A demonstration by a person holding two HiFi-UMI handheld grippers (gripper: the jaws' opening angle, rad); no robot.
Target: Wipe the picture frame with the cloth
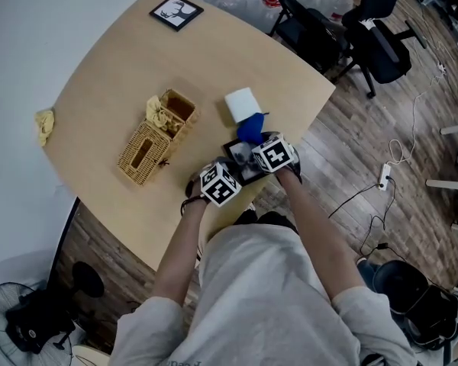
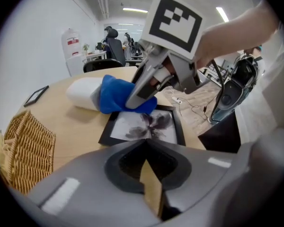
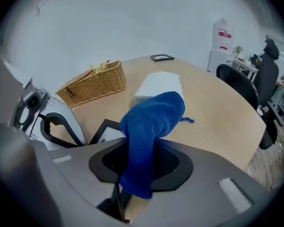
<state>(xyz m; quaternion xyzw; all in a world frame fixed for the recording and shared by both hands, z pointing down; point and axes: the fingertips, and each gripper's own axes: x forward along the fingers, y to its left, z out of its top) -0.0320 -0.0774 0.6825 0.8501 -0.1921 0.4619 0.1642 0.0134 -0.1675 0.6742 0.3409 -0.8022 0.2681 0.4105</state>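
A black picture frame (image 2: 142, 126) with a dark flower print lies flat near the table's front edge (image 1: 241, 158). My right gripper (image 3: 138, 167) is shut on a blue cloth (image 3: 152, 120). In the left gripper view it (image 2: 151, 86) holds the cloth (image 2: 114, 94) down on the frame's far left corner. My left gripper (image 2: 146, 143) sits at the frame's near edge, its jaws shut tip to tip with nothing seen between them. From the head view both grippers (image 1: 227, 171) (image 1: 261, 148) are side by side over the frame.
A white roll (image 1: 242, 103) lies just behind the cloth. A wicker basket (image 1: 156, 138) stands to the left, holding yellow cloth. A second small frame (image 1: 175, 11) sits at the table's far edge, a yellow rag (image 1: 45, 124) at the left edge. Office chairs (image 1: 366, 29) stand beyond.
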